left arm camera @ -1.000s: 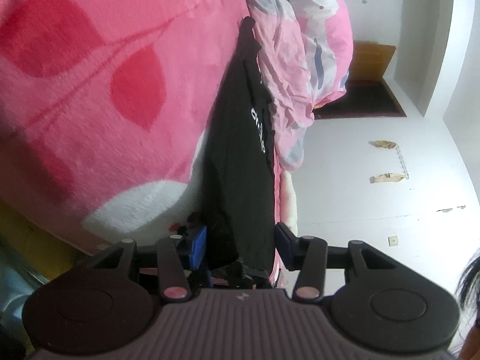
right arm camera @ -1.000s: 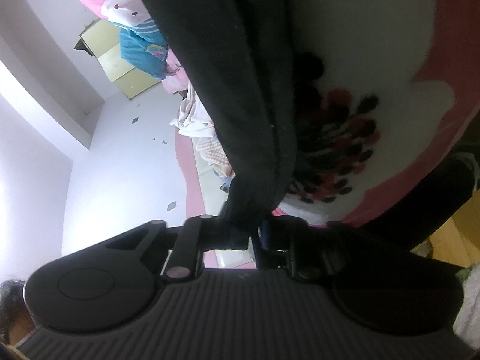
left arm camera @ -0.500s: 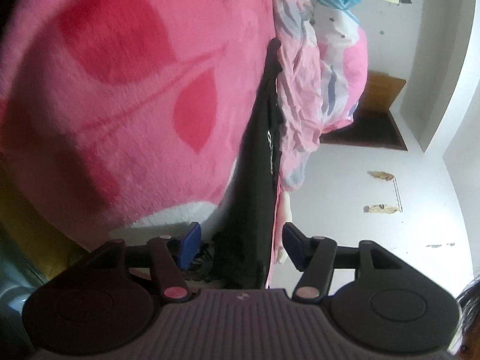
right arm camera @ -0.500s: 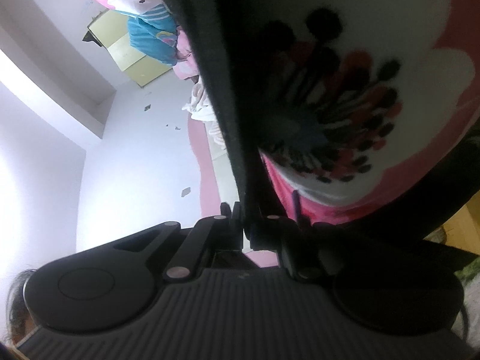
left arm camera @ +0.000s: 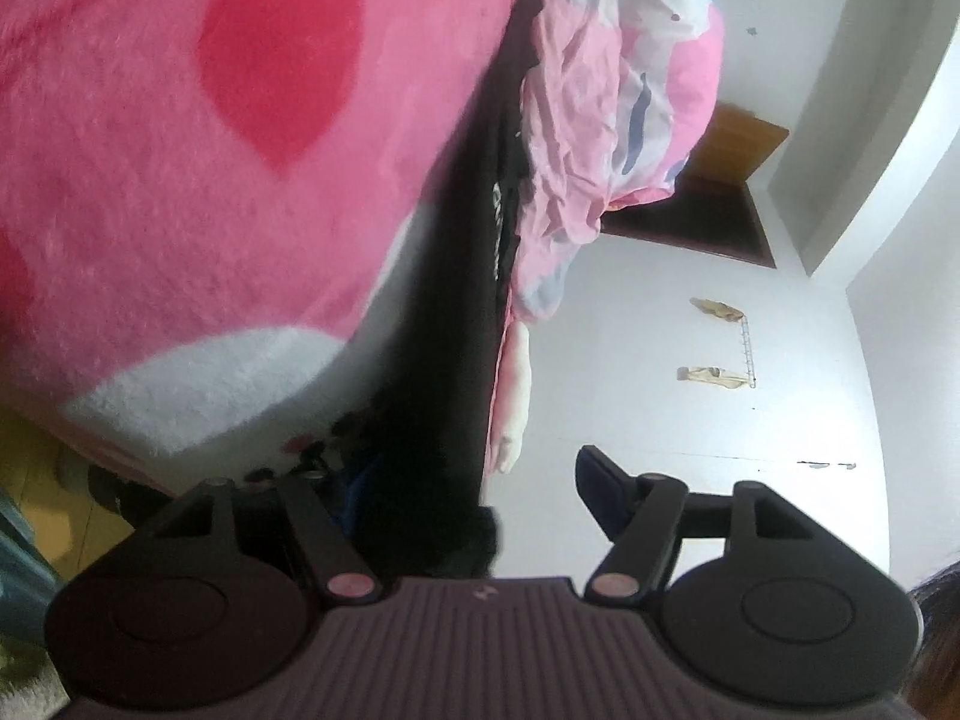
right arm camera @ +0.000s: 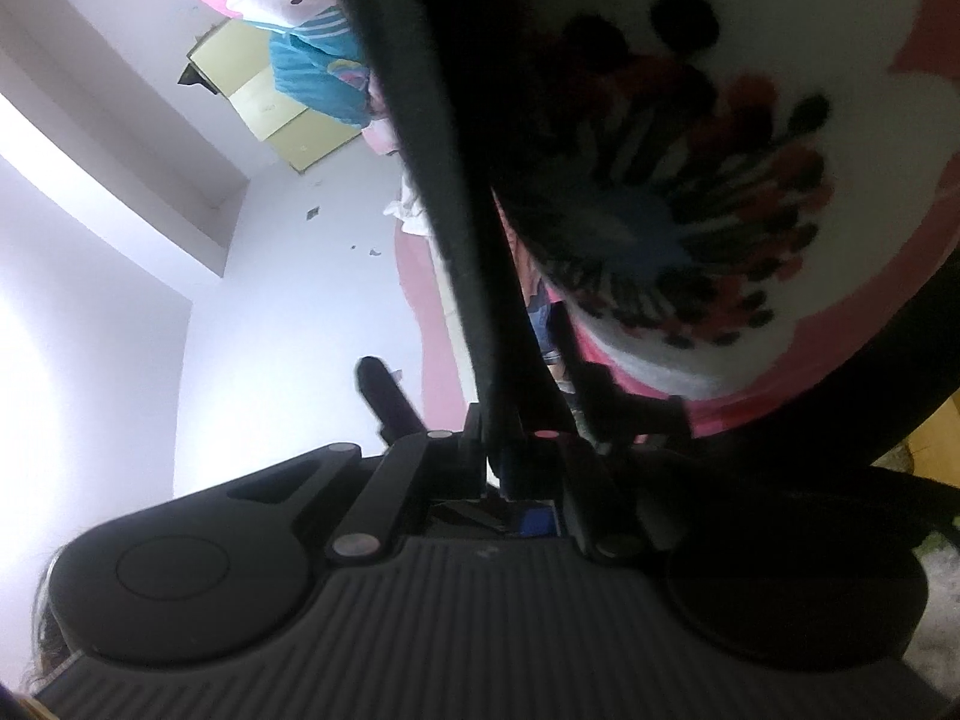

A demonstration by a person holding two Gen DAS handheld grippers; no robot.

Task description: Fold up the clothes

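Observation:
A black garment [left arm camera: 474,276] with white lettering lies in a long strip on the pink fleece blanket [left arm camera: 180,180]. In the left wrist view its near end runs between the fingers of my left gripper [left arm camera: 474,474], which stands wide open. The right finger [left arm camera: 600,492] is clear of the cloth, and the left one is hidden behind it. In the right wrist view the black garment [right arm camera: 456,180] stretches taut and edge-on. My right gripper [right arm camera: 504,450] is shut on its near edge. A dark finger-like part [right arm camera: 384,396] sticks up just to the left; I cannot tell whose it is.
A crumpled pink quilt [left arm camera: 600,120] lies along the garment's far side. The blanket's white flower print [right arm camera: 690,210] is beside the right gripper. A white wall [left arm camera: 720,420], a wooden door [left arm camera: 738,138] and a teal cloth [right arm camera: 318,78] lie beyond. Hair of a person [left arm camera: 942,612] shows at the corner.
The left gripper's jaws have spread wider around the garment's end. The right gripper has kept its hold, and the garment has pulled into a thinner, tauter strip.

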